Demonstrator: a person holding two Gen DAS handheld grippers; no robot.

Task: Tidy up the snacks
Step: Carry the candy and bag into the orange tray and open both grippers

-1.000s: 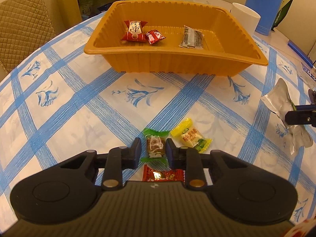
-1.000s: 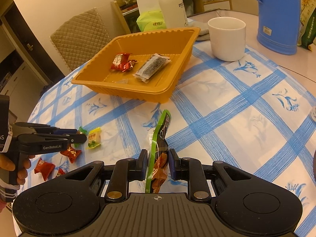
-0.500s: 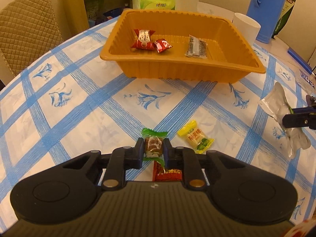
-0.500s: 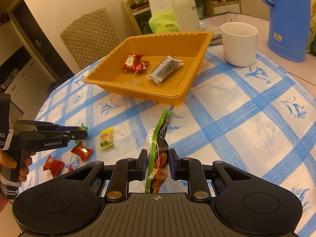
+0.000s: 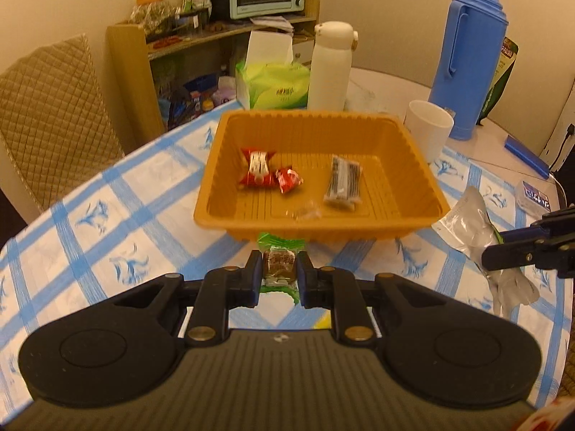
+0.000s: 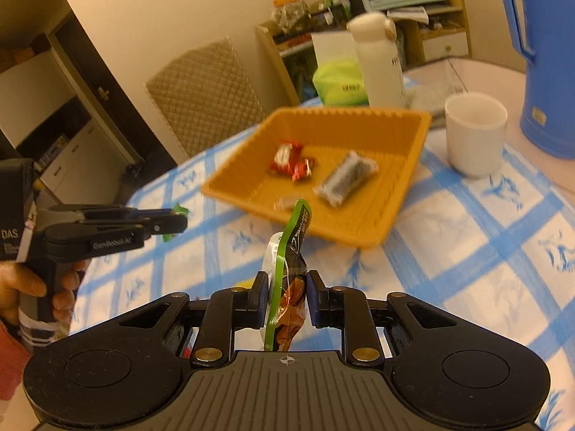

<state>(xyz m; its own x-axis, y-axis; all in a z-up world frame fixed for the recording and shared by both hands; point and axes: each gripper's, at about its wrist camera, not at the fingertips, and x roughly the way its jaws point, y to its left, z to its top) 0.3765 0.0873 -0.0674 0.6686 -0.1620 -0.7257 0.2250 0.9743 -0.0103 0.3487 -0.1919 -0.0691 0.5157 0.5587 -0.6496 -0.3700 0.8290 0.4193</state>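
My left gripper point(image 5: 278, 264) is shut on a small green-wrapped brown candy point(image 5: 278, 265), held above the checked tablecloth just short of the orange tray point(image 5: 316, 231). The tray holds two red candies point(image 5: 257, 168), a dark striped packet point(image 5: 343, 181) and a small clear wrapper. My right gripper point(image 6: 286, 289) is shut on a green-edged snack pouch point(image 6: 291, 248) that stands upright between its fingers. That same pouch shows silver point(image 5: 474, 226) at the right of the left wrist view. The left gripper appears side-on point(image 6: 165, 221) in the right wrist view, held by a hand point(image 6: 32, 287).
A white mug point(image 5: 427, 129), a blue thermos jug point(image 5: 467, 57), a white bottle point(image 5: 330, 68) and a green tissue pack point(image 5: 273, 84) stand behind the tray. A quilted chair point(image 5: 50, 125) sits at the table's left. A yellow candy point(image 6: 248, 282) peeks out on the cloth.
Both grippers have risen off the table with their snacks. The left one closed on the green candy and lifted it; the tray now sits lower and nearer in both views.
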